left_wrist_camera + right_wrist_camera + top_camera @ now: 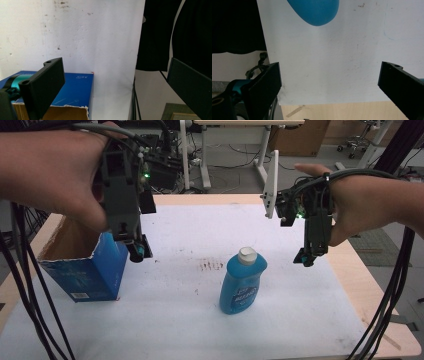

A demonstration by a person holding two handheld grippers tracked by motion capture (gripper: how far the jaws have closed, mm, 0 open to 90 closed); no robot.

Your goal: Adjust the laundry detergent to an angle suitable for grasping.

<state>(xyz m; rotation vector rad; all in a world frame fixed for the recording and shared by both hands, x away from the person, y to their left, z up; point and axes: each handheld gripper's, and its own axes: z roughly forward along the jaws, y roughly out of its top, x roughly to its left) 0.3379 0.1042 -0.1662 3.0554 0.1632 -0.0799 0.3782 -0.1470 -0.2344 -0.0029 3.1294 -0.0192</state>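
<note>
Open blue box (85, 270), blue bottle (242, 282) outside on table (165, 320)

Blue bottle (242, 282) (white cap), blue box (82, 270), white table cover (190, 320).

from above i see my left gripper (136, 251) hanging over the near right corner of the open blue box (85, 270), pointing down. the blue bottle (242, 281) with the white cap stands near the middle of the white sheet (165, 320), well apart from both tools. my right gripper (307, 257) hovers up and to the right of the bottle, also aimed down. there's a reddish-brown stain (211, 265) between box and bottle.
</note>
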